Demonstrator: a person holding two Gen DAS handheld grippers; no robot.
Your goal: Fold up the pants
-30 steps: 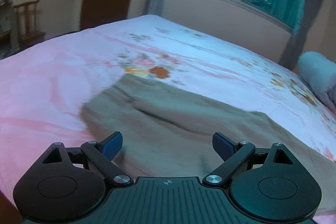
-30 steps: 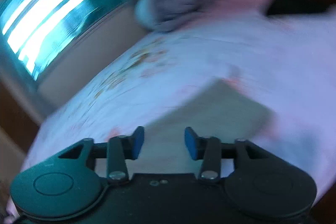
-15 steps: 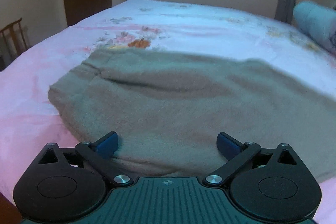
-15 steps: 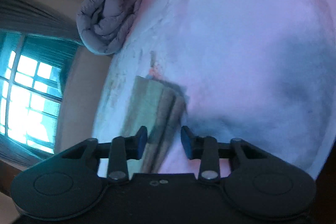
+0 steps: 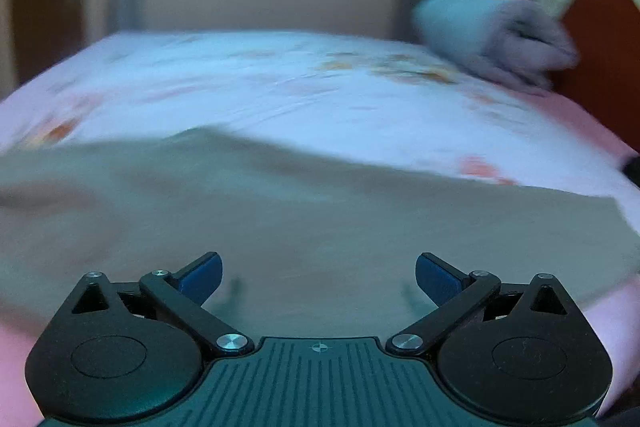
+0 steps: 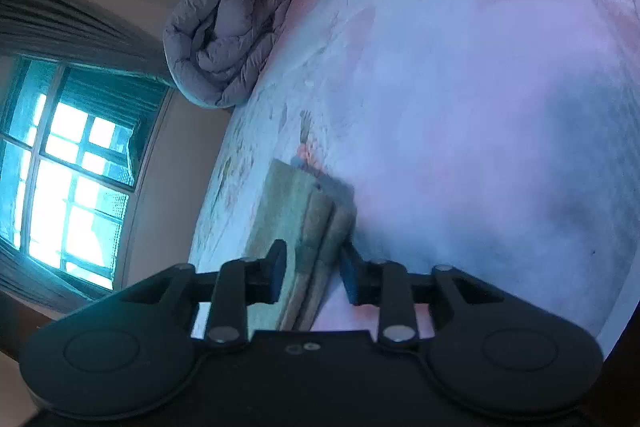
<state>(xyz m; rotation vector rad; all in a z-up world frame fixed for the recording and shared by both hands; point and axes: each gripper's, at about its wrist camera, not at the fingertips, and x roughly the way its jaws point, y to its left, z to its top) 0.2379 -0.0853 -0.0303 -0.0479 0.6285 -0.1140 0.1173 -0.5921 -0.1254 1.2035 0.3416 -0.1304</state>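
- Spread wide above olive pants (image 5: pixel 304 211) on floral bed sheet (image 5: pixel 280 83): left gripper (image 5: pixel 318 273), empty.
- Parted around stacked hem layers: right gripper (image 6: pixel 314 267), not yet clamped; likely to miss a layer, skewing fold.

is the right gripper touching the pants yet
Cannot tell. In the right wrist view the right gripper straddles the layered edge of the pants, jaws open; whether the fingers press the cloth is not plain.
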